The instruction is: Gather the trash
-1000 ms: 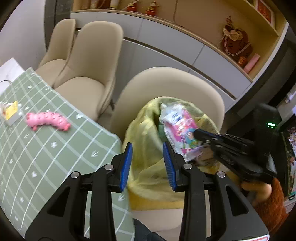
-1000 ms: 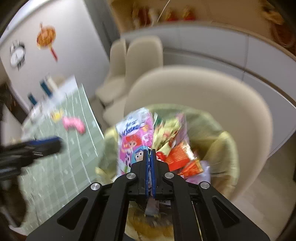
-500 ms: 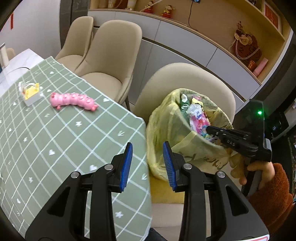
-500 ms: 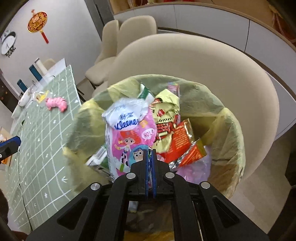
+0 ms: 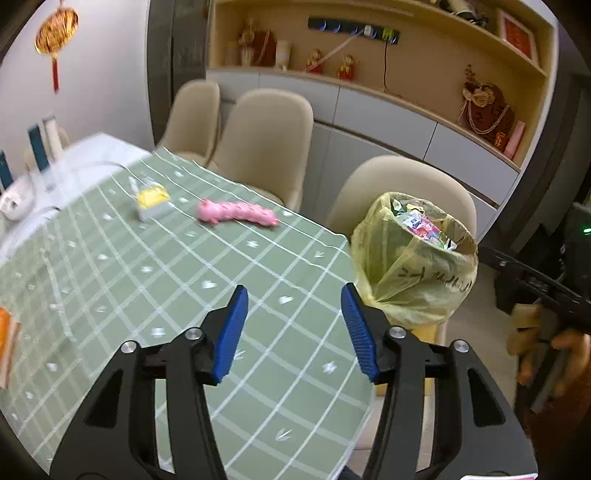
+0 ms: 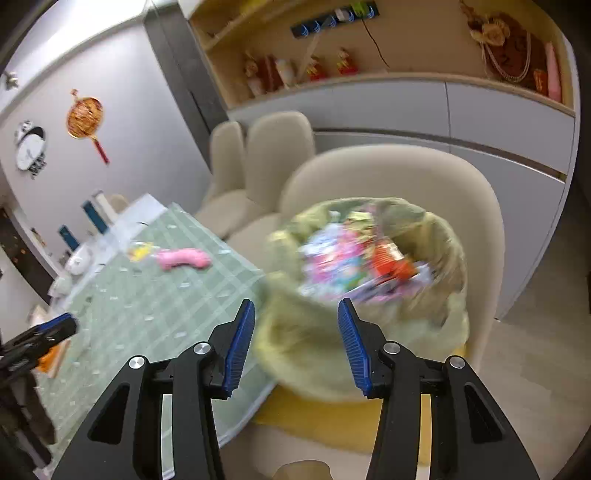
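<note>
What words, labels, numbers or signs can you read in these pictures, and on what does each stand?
None can be read in full.
Yellow bag: dark handwritten-looking marks, not legible.
Wrappers in the bag: print too small, and blurred in the right wrist view.
Red frame on the shelf: pattern unreadable.
Clock: face too blurred.

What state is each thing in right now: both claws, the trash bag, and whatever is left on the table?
Left claw: open, empty, above the green checked tablecloth.
Right claw: open, empty, near the bag.
Yellow trash bag: mouth open, filled with wrappers, on a beige chair.
Pink caterpillar toy: lying flat on the cloth.
Yellow and white small box: resting on the cloth, blurred.
</note>
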Demonstrator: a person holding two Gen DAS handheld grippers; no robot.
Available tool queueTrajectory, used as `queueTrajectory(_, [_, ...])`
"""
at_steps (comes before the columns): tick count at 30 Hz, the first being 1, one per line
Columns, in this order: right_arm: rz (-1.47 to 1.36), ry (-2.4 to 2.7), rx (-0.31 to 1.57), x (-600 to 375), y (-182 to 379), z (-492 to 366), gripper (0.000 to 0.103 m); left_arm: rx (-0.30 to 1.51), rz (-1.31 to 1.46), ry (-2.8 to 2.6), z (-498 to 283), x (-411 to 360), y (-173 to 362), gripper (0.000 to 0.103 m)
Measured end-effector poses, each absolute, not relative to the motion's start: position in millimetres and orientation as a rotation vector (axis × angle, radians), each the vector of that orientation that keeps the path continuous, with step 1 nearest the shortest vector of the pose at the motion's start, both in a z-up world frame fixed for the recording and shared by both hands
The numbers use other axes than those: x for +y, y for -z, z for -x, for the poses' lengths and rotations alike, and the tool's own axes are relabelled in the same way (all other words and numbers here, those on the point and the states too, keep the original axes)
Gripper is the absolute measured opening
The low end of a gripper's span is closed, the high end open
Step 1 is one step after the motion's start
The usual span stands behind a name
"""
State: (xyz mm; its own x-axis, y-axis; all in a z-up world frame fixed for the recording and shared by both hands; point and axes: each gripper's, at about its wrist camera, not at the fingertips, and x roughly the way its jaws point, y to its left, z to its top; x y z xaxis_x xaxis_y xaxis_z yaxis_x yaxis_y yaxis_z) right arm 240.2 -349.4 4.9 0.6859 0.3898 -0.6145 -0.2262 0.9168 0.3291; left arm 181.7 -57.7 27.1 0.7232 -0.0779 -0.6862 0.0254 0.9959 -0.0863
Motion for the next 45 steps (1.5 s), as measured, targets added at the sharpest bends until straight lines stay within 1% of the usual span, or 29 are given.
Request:
queueTrajectory(1, [-0.231,-0.356,0.724,-339,-9,-227,0.045,0.746,0.060,0.053,-174,-55,-29,0.054])
queueTrajectory(3, [-0.197,-0.373,0.687,-314,-24,-195,0.045,0.717,0.032,0.050,-153,-46,-31,0.061])
queueTrajectory(5, [-0.171,-0.374,0.648,-296,-36,-164,0.045,0.702,0.013,0.056,-133,-38,-34,0.066])
queueTrajectory(8, [-0.147,-0.379,0.619,-272,-44,-127,0.045,0.693,-0.014,0.077,-108,-29,-38,0.068])
queueTrajectory(15, [-0.134,-0.321,0.617,-240,-47,-71,0.045,0.647,-0.007,0.069,-70,-15,-48,0.068])
queueTrajectory(22, [-0.068,-0.273,0.624,-228,-48,-43,0.045,0.639,-0.026,0.015,-45,-18,-46,0.068])
queueTrajectory(33, [-0.052,-0.225,0.570,-228,-59,-23,0.045,0.608,-0.035,0.048,-32,-25,-54,0.068])
queueTrajectory(45, [-0.068,-0.212,0.564,-231,-64,-17,0.045,0.587,-0.030,0.056,-24,-26,-59,0.068])
